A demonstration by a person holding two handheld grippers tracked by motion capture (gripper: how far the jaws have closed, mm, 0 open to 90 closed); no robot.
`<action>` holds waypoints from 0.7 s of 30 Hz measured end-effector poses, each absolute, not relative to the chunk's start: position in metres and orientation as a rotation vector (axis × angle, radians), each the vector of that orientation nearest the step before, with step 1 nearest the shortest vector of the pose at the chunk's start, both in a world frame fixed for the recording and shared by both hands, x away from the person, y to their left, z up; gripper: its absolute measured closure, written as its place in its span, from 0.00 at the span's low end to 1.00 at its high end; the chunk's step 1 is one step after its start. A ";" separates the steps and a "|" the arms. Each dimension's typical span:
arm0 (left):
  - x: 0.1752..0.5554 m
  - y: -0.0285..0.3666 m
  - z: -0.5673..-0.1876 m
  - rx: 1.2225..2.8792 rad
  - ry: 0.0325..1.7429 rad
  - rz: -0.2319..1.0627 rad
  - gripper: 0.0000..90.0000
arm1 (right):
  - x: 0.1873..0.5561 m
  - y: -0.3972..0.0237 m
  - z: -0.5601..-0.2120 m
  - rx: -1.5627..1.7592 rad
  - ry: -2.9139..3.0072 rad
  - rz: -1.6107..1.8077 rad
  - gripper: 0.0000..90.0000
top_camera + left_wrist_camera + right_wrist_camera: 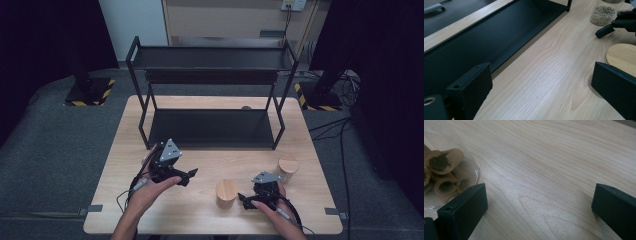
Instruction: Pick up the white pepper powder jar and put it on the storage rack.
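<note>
Two glass jars with round wooden lids stand on the wooden table (150, 210). The nearer jar (226, 193) sits mid-front; its lid (621, 56) lies just past my left gripper's right jaw, and its glass wall (444, 172) shows brown rolled tubes inside. The other jar (287, 167), filled with pale grains (602, 15), stands to the right. My left gripper (189, 177) (540, 75) is open, left of the nearer jar, pointing right. My right gripper (243, 201) (539, 195) is open just right of that jar, with bare table between its jaws.
A black two-tier metal shelf rack (212, 127) (486, 37) stands across the back half of the table, both tiers bare. The right gripper's jaw (605, 31) shows far off beside the grain jar. Grey floor surrounds the table.
</note>
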State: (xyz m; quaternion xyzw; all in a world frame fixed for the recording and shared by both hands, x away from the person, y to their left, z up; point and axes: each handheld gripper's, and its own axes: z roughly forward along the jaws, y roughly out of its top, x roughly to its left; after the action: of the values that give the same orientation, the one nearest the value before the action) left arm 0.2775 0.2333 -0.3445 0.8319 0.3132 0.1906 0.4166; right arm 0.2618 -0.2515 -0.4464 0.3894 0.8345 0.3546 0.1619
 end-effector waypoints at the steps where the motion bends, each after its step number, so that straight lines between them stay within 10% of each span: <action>1: 0.278 0.235 -0.344 2.086 0.787 0.479 0.02 | 0.262 -0.252 -0.446 1.112 2.382 1.012 0.01; 21: 0.291 0.259 -0.334 2.067 0.813 0.507 0.02 | 0.262 -0.252 -0.446 1.112 2.382 1.012 0.01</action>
State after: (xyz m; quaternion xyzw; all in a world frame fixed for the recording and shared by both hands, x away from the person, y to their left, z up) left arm 0.2910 0.2590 -0.3344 0.8241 0.3240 0.2023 0.4183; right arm 0.2618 -0.2515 -0.4464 0.3894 0.8345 0.3547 0.1618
